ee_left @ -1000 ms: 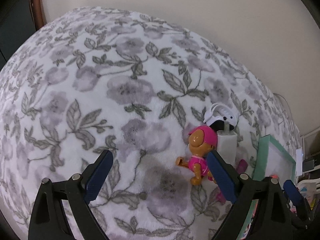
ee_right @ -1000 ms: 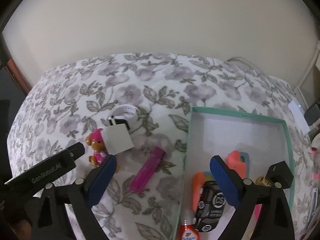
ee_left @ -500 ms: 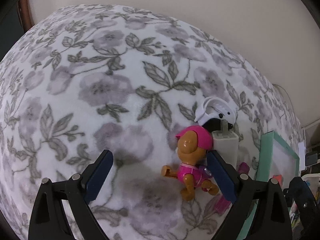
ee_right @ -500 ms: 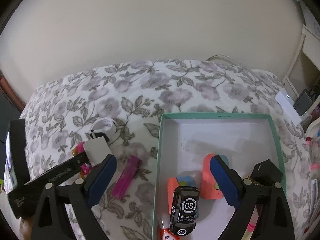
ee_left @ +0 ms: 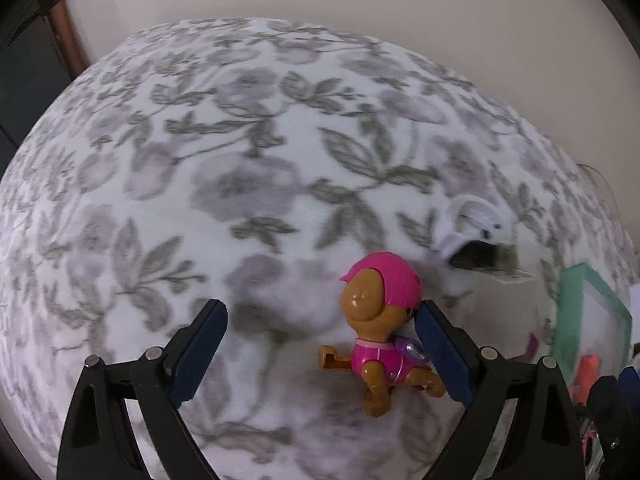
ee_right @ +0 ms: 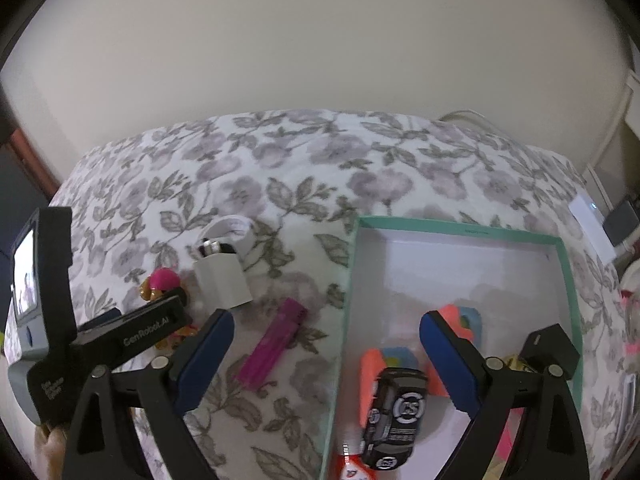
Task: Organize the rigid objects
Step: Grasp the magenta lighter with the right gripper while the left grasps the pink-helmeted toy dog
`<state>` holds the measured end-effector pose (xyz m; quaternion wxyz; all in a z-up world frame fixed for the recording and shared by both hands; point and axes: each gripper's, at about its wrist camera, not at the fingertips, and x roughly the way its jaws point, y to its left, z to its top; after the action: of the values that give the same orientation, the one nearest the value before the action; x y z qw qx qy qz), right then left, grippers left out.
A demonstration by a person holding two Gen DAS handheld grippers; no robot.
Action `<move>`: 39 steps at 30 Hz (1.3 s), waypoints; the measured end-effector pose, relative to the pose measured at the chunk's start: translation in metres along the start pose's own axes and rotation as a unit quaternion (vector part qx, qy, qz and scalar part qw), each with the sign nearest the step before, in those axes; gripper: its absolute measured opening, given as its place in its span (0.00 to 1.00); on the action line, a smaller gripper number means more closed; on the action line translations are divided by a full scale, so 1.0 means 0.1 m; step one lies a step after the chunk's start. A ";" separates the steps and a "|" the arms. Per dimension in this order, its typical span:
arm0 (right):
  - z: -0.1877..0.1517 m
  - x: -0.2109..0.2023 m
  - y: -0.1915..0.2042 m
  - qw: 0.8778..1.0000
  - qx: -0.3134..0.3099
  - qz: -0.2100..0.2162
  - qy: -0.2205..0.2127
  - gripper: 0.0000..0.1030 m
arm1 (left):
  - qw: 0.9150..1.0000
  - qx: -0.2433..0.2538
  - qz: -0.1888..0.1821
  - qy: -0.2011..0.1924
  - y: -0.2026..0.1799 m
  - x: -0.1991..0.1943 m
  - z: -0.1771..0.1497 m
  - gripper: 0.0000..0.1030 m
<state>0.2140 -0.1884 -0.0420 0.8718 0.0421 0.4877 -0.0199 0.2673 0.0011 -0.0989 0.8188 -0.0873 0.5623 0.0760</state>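
Toy van, marked "CS" and "EXPRESS", in teal-rimmed box.
Right tongs closing, nothing between; left tongs apart, "GenRobot.AI" printed, around pup figure.

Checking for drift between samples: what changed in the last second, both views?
The left gripper closed in on the pup toy, which now sits between its open jaws, near the right one, not gripped. The right gripper pulled back over the tray, its empty jaws closing slightly. Charger, lighter and toy car stayed put.
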 end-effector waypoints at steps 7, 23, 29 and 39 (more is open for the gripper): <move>-0.05 0.09 0.27 0.999 -0.040 0.029 0.014 0.68 | 0.999 -0.030 0.004 0.019 0.27 0.00 0.02 0.92; -0.22 0.57 0.47 0.996 -0.051 0.021 0.076 0.50 | 0.999 -0.038 -0.003 0.037 0.41 0.02 0.00 0.92; -0.25 0.70 0.47 0.996 -0.051 0.006 0.075 0.47 | 0.999 -0.018 0.005 0.030 0.27 0.04 0.03 0.82; -0.28 0.66 0.45 0.996 -0.067 0.003 0.066 0.30 | 0.999 0.024 0.008 0.024 -0.02 0.03 0.06 0.40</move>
<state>0.2282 -0.1404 -0.1106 0.8388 -0.0134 0.5439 0.0179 0.2746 0.0004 -0.0997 0.8065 -0.0649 0.5838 0.0672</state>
